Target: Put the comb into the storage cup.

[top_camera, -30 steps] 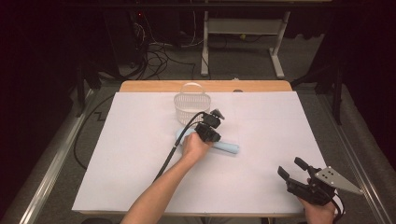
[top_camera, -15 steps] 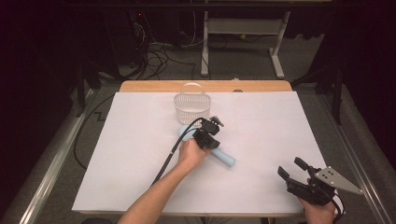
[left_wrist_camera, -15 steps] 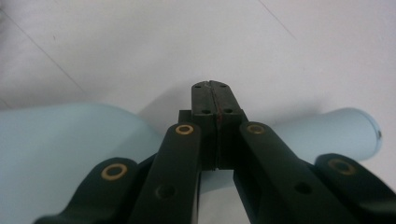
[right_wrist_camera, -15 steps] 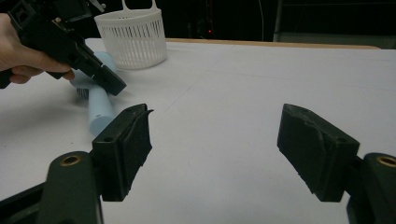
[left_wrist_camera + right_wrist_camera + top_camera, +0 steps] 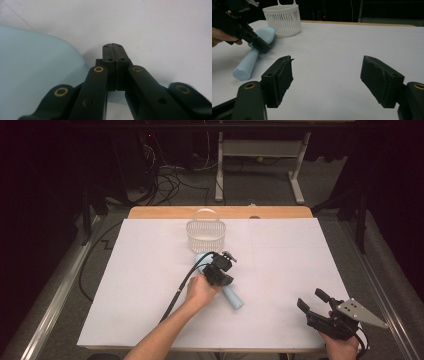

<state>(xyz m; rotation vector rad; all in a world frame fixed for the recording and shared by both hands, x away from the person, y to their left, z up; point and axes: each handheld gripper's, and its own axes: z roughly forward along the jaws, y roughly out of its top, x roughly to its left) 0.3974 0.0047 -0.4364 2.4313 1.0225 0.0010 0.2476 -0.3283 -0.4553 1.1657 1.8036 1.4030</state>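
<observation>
White surface point(image 5: 150, 285); left gripper point(image 5: 218, 272), fingers shut empty, nudges blue brush point(image 5: 231, 296); push steadily toward basket point(image 5: 206, 235) (right gripper point(image 5: 320, 312) gapes).

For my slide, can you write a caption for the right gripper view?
Open right claw faces a light blue brush pushed by the shut left claw, near a white basket.

High view overlooks table point(image 5: 150, 285); gripper views sit close.
</observation>
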